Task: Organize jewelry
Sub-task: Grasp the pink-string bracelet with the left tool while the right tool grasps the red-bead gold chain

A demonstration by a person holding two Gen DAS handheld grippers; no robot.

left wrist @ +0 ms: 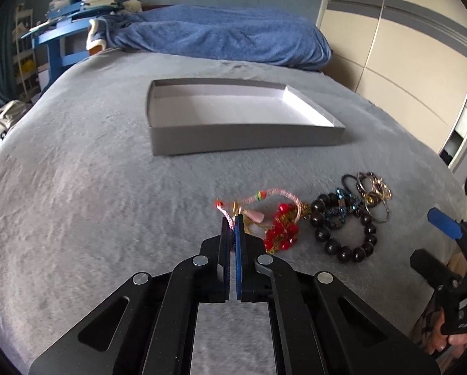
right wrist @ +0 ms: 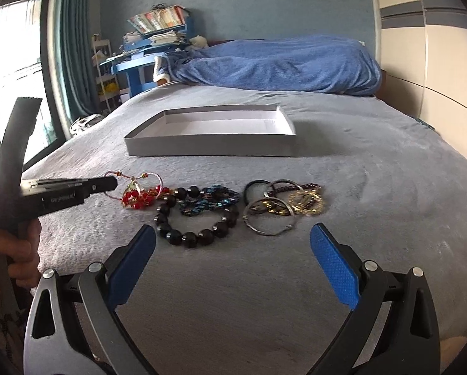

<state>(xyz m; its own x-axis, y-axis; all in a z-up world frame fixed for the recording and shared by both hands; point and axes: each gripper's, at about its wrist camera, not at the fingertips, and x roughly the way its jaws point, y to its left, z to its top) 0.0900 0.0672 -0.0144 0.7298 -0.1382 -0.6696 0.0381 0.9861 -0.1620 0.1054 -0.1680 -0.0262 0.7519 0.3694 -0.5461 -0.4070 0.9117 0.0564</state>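
The left tongs (left wrist: 232, 218) are clenched on the near end of a pink cord bracelet (left wrist: 274, 194), the cord pinched between the two blue pads. The grip sits at the cord's loose end, apparently so that this piece can be drawn clear of the others without dragging them. The rest of the bracelet lies on the bed (left wrist: 92, 187), its loop touching a red bead cluster (left wrist: 281, 231) just to the right. The right tongs (right wrist: 233, 240) hang released, fingers spread wide and holding nothing, low over the blanket on the near side of the row. In the inspector's judgement they are waiting their turn.

The jewelry lies in a line running left to right across the bed. After the red cluster comes a bracelet of large black beads (right wrist: 195, 218), with a blue beaded piece (right wrist: 214, 201) lying over its far edge. Further right sits a tangle of metal rings and gold chain (right wrist: 283, 203). These pieces overlap or touch, so lifting one risks snagging a neighbour.

Beyond the row, well apart, stands a shallow grey box (left wrist: 242, 140), open at the top and with nothing in it. It is judged to be the destination, so sorting is at its start. A blue pillow (left wrist: 220, 36) lies at the far end of the bed.
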